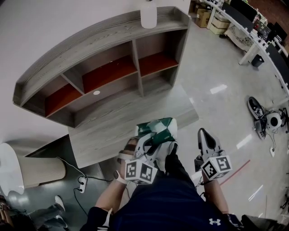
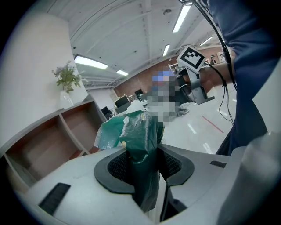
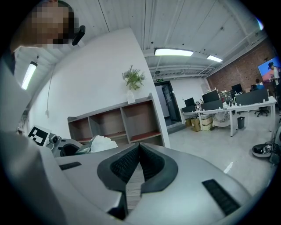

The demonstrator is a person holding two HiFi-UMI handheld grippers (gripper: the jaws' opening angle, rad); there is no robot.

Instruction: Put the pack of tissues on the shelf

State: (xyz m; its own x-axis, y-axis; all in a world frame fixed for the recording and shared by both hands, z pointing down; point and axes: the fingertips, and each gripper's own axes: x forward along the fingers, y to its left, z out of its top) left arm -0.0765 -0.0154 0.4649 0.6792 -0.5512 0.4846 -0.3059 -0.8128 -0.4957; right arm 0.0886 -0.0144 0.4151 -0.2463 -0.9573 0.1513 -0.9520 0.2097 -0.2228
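Observation:
My left gripper [image 1: 155, 140] is shut on a green and white pack of tissues [image 1: 158, 129], held in the air in front of the person, above the low grey step. In the left gripper view the green wrapper [image 2: 139, 134] is pinched between the two dark pads [image 2: 119, 166] and sticks up past them. The grey shelf [image 1: 106, 67] with red-brown compartment floors stands ahead against the white wall, its compartments bare. My right gripper [image 1: 205, 136] hovers to the right of the pack, shut with nothing in it; its pads [image 3: 151, 163] meet at the tip.
A white vase [image 1: 148, 14] with a plant stands on top of the shelf. A grey step [image 1: 118, 133] lies before the shelf. A power strip with cable [image 1: 81, 183] and a beige cylinder [image 1: 41, 171] sit at the left. Desks [image 1: 253, 29] and floor gear [image 1: 267, 118] are at the right.

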